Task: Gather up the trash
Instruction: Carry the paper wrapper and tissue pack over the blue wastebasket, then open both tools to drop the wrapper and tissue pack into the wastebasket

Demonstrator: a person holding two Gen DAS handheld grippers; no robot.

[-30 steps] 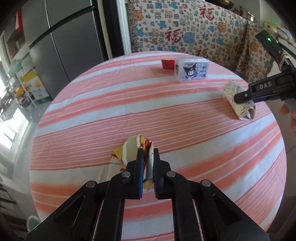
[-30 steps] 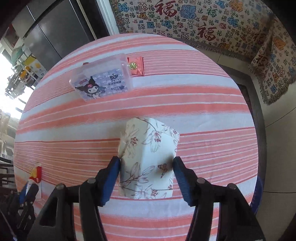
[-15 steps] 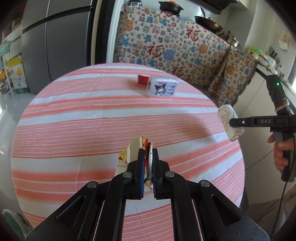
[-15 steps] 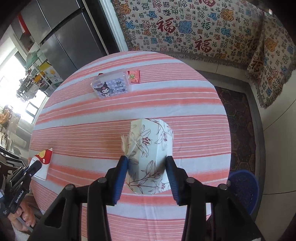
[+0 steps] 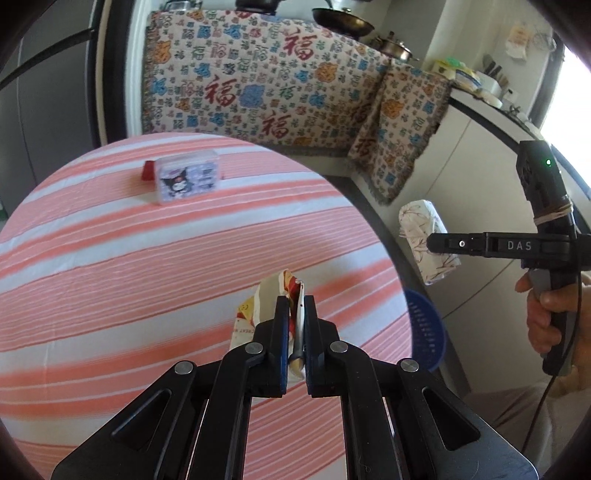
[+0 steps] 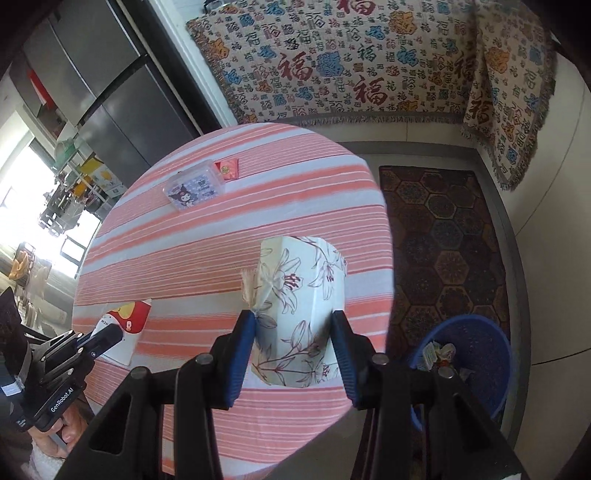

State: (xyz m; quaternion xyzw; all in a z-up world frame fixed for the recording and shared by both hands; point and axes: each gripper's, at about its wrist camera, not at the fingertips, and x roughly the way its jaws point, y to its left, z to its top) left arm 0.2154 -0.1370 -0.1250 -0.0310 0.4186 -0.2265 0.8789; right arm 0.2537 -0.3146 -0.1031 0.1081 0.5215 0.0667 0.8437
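Between right tongs: floral packet, pinched, above table.

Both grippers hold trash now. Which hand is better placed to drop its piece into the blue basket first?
Right, probably. The right gripper holds the floral paper pack beyond the table edge, close above the blue basket. The left gripper, shut on the flat wrapper, hangs over the table.

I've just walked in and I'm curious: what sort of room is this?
Most likely a home kitchen with a dining corner. A big steel fridge stands behind a round table with a striped cloth, and pans sit on a counter at the side.
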